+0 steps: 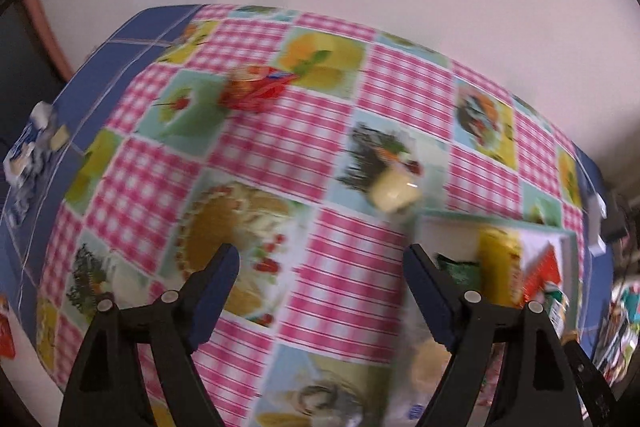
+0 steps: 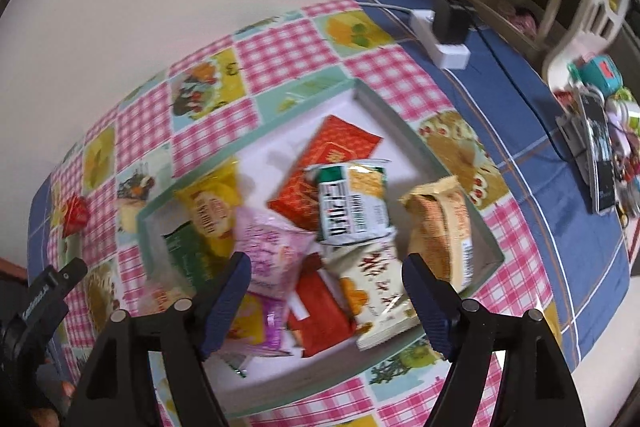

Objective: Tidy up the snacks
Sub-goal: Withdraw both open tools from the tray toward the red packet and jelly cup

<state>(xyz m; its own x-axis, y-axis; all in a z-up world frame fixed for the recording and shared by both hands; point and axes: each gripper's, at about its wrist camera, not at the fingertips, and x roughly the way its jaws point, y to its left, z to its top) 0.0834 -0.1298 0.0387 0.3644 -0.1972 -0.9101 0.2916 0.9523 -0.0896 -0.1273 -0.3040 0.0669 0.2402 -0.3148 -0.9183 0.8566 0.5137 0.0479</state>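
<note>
Pink gingham tablecloth (image 1: 256,147) under us: our left gripper (image 1: 322,263) hangs spread and empty above it, a red snack (image 1: 256,89) lying far ahead. Our right gripper (image 2: 326,271) gapes, holding nothing, over the snack packets (image 2: 352,203) heaped in the green-rimmed tray (image 2: 404,115).

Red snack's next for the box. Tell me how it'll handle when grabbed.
The red wrapped snack looks small and crinkly, so it is probably light and would crumple rather than stay stiff. Its glossy wrapper may slip. Lying loose on the tablecloth, a push would likely slide it.

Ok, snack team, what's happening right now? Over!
Both tongs open, empty: left, right. Box packed with snacks. Red snack and yellow one loose on tablecloth. Nothing blocking.
</note>
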